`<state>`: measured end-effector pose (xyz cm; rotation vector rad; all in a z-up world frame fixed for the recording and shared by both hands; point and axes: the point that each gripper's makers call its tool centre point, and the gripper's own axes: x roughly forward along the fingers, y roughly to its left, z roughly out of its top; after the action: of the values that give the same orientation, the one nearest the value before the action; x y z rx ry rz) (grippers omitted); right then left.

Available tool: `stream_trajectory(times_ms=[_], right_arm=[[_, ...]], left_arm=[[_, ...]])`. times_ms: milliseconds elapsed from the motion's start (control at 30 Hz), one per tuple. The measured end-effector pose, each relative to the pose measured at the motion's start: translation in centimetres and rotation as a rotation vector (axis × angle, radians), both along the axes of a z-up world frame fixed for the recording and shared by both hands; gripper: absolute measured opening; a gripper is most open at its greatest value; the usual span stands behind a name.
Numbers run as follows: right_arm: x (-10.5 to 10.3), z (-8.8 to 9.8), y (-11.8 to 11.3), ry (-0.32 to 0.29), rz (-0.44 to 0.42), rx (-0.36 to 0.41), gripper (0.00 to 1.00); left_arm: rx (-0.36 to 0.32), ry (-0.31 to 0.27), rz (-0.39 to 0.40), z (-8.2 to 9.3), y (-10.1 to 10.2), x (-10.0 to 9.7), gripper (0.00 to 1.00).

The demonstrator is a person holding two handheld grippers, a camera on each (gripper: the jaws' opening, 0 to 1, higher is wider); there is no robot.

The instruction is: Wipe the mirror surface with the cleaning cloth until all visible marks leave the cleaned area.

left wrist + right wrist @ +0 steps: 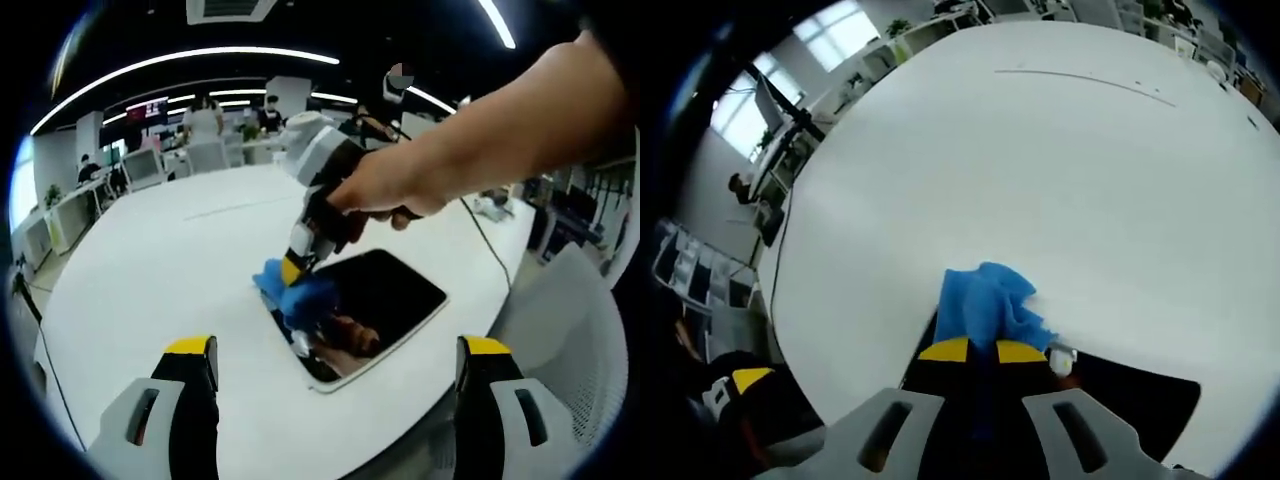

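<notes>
Fingers of my right gripper (981, 352) are clamped on the blue cloth (987, 302), pressing it to the mirror (395, 290) edge on the white desk (180, 270). Left gripper (335, 352) fingers spread apart, hovering w/ nothing between.

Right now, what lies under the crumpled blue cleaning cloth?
The crumpled blue cleaning cloth sits over one end of the dark rectangular mirror, spilling onto the white table. The right gripper clamps it. Any marks beneath the cloth are covered.

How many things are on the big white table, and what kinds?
Mirror: 1
Blue cloth: 1
Total: 2, both on the white table. The right gripper holds the cloth.
</notes>
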<state>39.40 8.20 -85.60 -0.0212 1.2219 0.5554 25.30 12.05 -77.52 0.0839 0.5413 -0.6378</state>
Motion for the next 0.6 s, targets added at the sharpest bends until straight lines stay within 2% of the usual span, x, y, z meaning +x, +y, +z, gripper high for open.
stream_trajectory(times_ms=[600], right_arm=[[-0.5,0.3,-1.4,0.000,-0.013,-0.008,0.02]], left_arm=[[-0.018,0.002,0.010,0.1,-0.1,0.1,0.99]])
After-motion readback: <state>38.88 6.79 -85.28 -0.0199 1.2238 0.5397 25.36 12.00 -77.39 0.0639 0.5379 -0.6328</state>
